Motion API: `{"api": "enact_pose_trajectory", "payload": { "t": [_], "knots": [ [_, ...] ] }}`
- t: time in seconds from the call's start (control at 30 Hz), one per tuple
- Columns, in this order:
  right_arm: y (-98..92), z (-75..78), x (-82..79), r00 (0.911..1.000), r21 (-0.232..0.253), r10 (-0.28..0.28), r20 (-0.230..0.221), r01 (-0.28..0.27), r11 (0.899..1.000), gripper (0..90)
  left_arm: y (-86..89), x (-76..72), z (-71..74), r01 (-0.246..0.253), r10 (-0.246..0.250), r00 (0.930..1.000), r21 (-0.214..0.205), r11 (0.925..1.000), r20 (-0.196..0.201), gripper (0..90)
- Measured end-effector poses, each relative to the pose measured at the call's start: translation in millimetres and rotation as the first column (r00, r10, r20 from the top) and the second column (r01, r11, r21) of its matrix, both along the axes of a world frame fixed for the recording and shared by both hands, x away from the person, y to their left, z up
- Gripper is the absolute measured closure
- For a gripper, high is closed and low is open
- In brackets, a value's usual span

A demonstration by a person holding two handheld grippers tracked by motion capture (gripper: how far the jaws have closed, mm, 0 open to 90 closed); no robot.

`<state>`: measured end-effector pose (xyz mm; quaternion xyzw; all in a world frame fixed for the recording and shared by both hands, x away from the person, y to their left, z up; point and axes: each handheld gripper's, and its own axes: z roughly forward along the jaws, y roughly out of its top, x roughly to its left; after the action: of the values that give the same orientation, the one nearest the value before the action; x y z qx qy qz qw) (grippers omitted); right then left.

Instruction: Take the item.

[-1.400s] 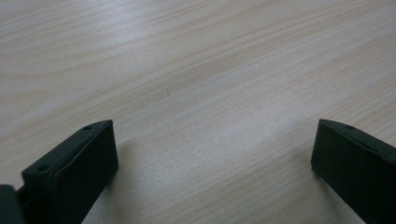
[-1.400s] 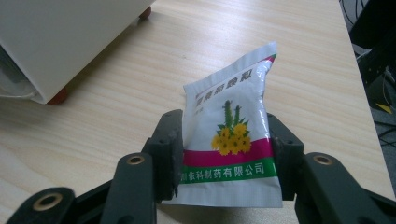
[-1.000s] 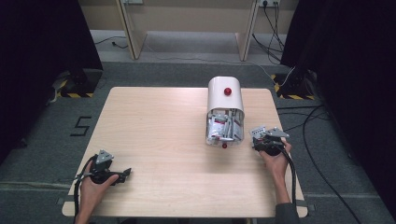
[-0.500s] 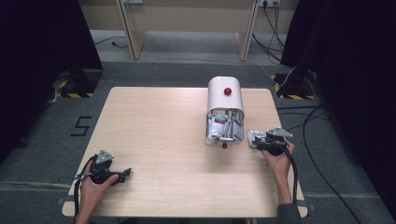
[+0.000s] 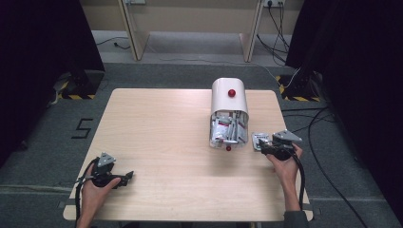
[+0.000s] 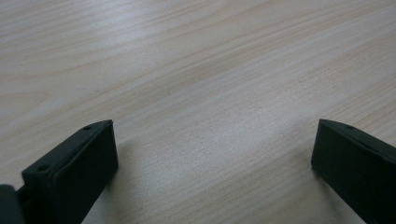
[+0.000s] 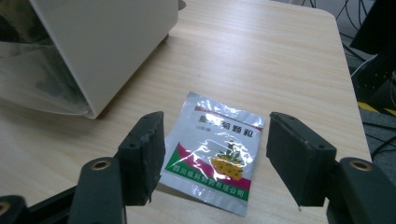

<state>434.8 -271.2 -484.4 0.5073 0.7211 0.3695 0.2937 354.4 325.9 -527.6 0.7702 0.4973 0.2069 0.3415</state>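
Sachet (image 7: 215, 150) lies flat on the table (image 5: 157, 123), just beside the tipped bin (image 5: 229, 100), on the side nearest the right gripper (image 7: 212, 163). That gripper's jaws have just been opening; they straddle the sachet without pressing it. Left gripper (image 6: 212, 154) open on bare wood, well apart from the bin. Judged light, limp, slick foil; best pinched at a sealed edge.
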Motion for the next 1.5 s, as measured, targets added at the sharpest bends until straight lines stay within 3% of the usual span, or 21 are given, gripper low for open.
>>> {"api": "enact_pose_trajectory", "payload": {
  "t": [0.57,0.97,1.5],
  "knots": [
    [5.6,14.0,-21.4,0.9999,0.009,0.006,0.013,-0.006,1.0,35.4,0.0,0.0,0.0,0.0,0.0,1.0,0.0,1.0,0.0,0.0],
    [15.2,18.4,-39.9,0.9986,0.005,0.042,0.033,-0.042,0.999,34.9,0.0,0.0,0.0,0.0,0.0,1.0,0.0,1.0,0.0,0.0],
    [35.7,14.3,-58.6,0.9924,0.009,0.121,0.022,-0.121,0.993,31.7,0.0,0.0,0.0,0.0,0.0,1.0,0.0,1.0,0.0,0.0]
  ]
}}
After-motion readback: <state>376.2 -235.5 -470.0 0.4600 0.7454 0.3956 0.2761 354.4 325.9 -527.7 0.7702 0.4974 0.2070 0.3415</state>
